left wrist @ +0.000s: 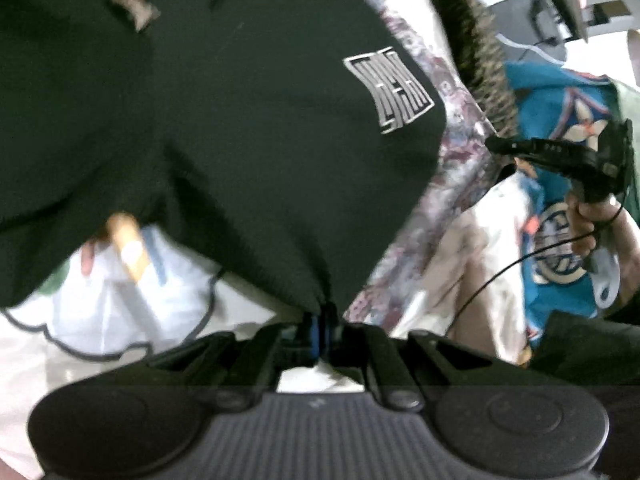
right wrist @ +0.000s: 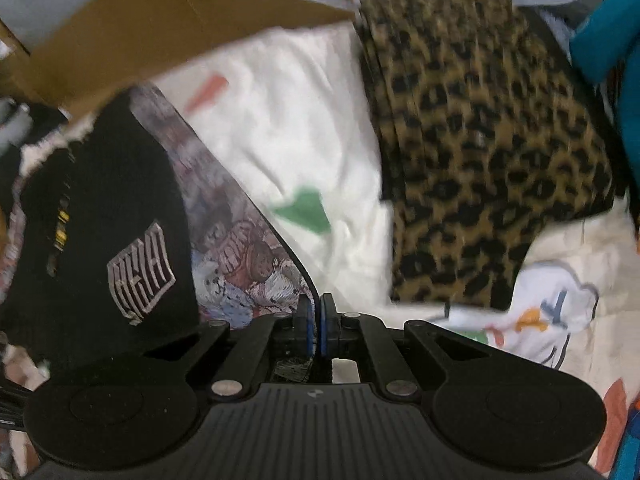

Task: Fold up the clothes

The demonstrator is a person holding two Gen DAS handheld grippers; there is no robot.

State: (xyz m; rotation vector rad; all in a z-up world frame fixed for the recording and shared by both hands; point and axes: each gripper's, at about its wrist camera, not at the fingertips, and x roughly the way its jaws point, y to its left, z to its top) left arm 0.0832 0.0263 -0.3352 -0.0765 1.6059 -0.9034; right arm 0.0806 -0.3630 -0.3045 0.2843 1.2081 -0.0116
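Left wrist view: the left gripper (left wrist: 320, 320) pinches the hem of a black cotton garment with a grey woven patch (left wrist: 240, 120), lifted over the piled clothes.

Right wrist view: the right gripper (right wrist: 316, 330) pinches the garment's thin dark edge beside a leopard-print fabric (right wrist: 480, 140).

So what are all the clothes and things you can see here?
Black garment with a grey woven logo patch: one, black, lifted, pinched by both sets of jaws.
Printed purple-grey patterned fabric: one, just behind the black garment.
Leopard-print fabric: one, tan and black, on the right.
White cloth with green and red shapes: one, in the middle.
White scallop-edged cloth with dark trim: one, lower left.
Teal printed garment: one, far right.
Brown cardboard box: one, behind.
Left gripper: jaws shut on the black garment.
Right gripper: jaws shut on its thin edge.
Hand: one, holding the right gripper.
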